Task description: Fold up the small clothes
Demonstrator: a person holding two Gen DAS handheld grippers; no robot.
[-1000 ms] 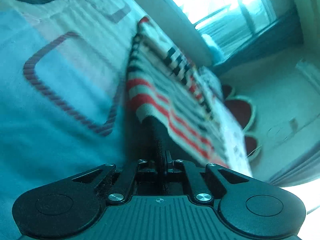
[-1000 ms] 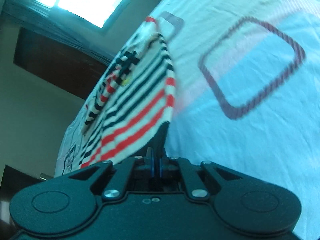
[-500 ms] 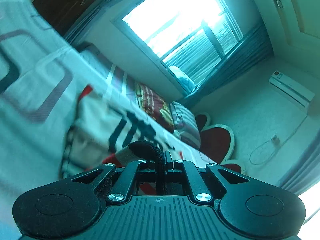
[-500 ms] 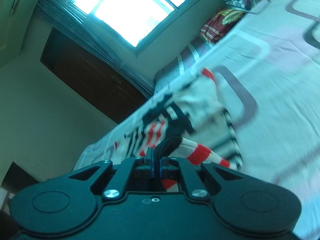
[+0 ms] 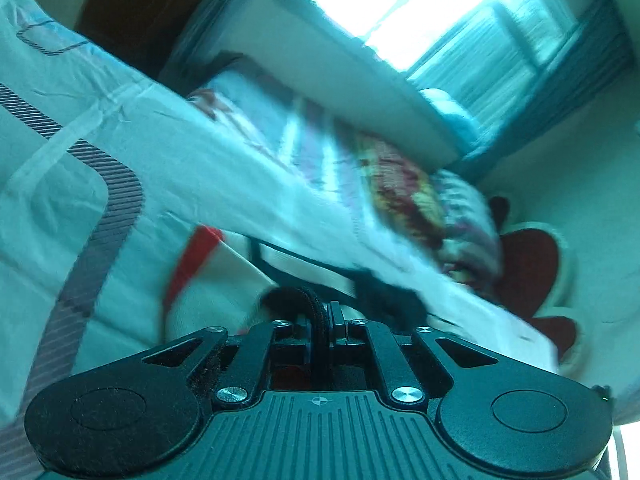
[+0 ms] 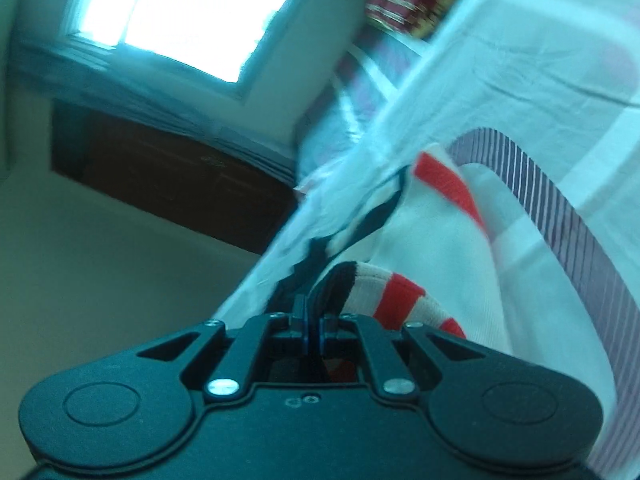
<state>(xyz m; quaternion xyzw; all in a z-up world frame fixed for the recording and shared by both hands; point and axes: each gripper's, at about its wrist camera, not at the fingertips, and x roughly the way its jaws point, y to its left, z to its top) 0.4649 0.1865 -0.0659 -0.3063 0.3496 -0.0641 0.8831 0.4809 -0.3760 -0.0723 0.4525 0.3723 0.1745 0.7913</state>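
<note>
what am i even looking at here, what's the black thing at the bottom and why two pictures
The black shape at the bottom of each picture is a handheld two-finger gripper; a person holds one in each hand, and there is no robot arm. A wide-angle camera sits on each gripper and looks forward along its fingers, so one picture comes from the left gripper and the other from the right gripper.

Both look tilted across a bed covered by a pale sheet printed with striped rounded squares. On it lies a small white garment with red and dark stripes, partly blurred. Each gripper is shut on part of that garment. Behind are a bright window, a dark wooden cabinet and patterned pillows at the far end of the bed.
</note>
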